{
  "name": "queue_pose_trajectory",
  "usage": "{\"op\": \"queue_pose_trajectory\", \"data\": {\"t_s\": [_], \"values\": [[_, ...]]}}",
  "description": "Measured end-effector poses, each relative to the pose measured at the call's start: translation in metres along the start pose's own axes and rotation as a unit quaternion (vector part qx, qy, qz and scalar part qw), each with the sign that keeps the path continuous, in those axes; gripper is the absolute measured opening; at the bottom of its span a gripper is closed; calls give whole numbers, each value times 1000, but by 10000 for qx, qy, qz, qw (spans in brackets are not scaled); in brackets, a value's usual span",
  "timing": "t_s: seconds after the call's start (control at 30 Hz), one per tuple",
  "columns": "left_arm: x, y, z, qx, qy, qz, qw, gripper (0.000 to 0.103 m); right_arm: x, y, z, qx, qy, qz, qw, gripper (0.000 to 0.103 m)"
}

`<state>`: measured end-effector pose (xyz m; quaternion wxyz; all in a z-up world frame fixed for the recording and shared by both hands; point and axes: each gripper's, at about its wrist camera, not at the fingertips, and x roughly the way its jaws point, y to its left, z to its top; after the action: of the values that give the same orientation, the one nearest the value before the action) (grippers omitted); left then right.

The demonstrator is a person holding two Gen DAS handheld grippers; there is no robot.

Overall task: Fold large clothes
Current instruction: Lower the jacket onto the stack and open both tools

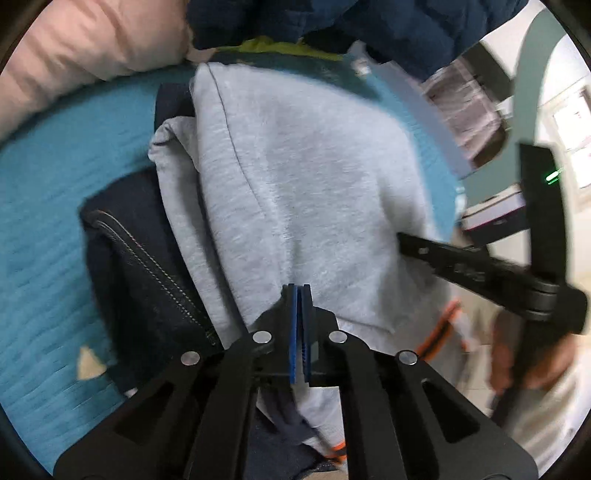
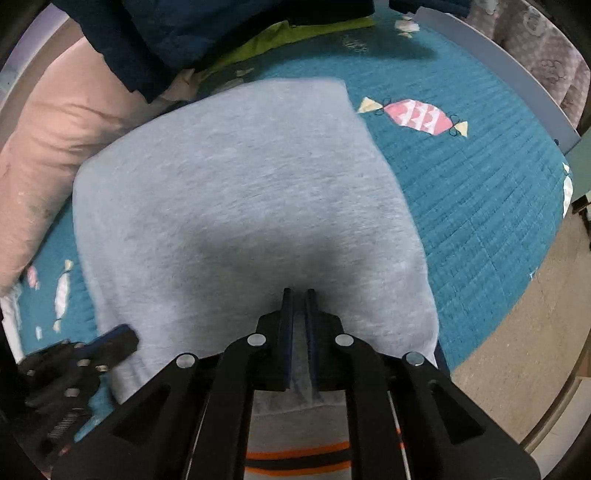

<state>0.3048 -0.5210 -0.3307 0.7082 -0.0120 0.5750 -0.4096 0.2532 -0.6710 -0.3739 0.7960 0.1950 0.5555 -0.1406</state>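
A light grey sweatshirt (image 2: 240,206) with an orange and dark striped hem (image 2: 299,461) lies on a teal bedspread (image 2: 480,221). My right gripper (image 2: 298,295) is shut on its near edge, with grey cloth between the blue pads. My left gripper (image 1: 299,290) is shut on the sweatshirt (image 1: 295,177) at its other side, pads pressed on the cloth. A dark navy part with light stitching (image 1: 147,266) shows beside the grey cloth. The right gripper appears in the left wrist view (image 1: 402,240), and the left gripper in the right wrist view (image 2: 125,341).
A pink pillow (image 2: 48,177) lies to the left. Dark blue clothes (image 2: 192,33) and a yellow-green garment (image 2: 295,33) are piled at the back. The bed edge and beige floor (image 2: 517,350) are to the right. A candy print (image 2: 413,114) marks the bedspread.
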Motion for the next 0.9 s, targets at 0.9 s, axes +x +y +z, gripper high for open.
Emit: {"op": "queue_pose_trajectory", "data": {"t_s": [0.9], "values": [[-27,-3,17,394,-616,1283,9890,4,-37,8,17,316,-1145,367,9922,9]]}}
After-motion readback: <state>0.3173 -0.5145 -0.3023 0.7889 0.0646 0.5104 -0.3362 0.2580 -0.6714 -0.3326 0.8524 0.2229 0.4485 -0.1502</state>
